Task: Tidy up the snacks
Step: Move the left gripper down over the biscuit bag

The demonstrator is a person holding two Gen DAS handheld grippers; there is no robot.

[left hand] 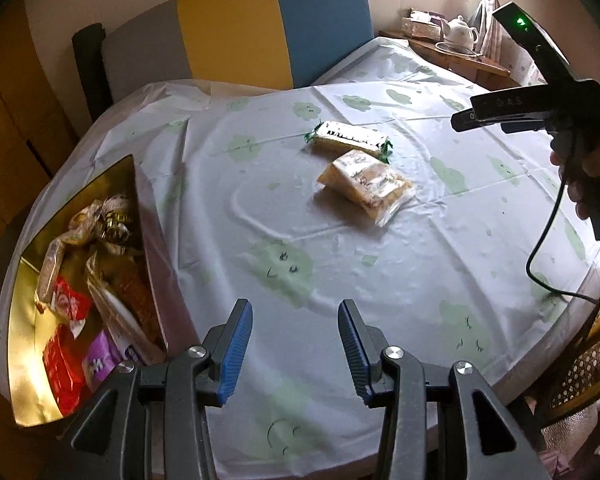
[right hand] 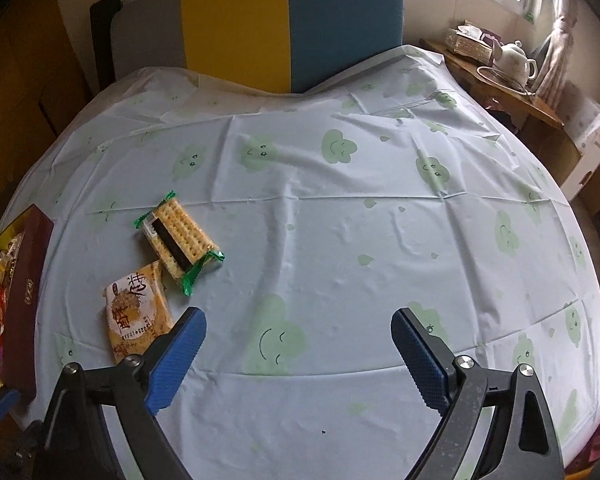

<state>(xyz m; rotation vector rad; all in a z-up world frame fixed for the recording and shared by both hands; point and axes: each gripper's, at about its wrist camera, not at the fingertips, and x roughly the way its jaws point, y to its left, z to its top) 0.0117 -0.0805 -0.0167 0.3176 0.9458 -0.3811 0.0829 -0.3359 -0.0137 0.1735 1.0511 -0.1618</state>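
Note:
Two snack packs lie on the table: a cracker pack with green ends and a yellow pastry pack beside it. A gold-lined box at the left holds several snacks. My left gripper hovers over bare cloth just right of the box, jaws partly apart, nothing between them. My right gripper stands wide, open and empty, its left finger next to the yellow pack. In the left wrist view the right tool's body shows at the far right with a hand on it.
A round table under a white cloth with green cloud faces. A grey, yellow and blue panel stands behind it. A side shelf with a white teapot is at the back right. A wicker chair is at the near right.

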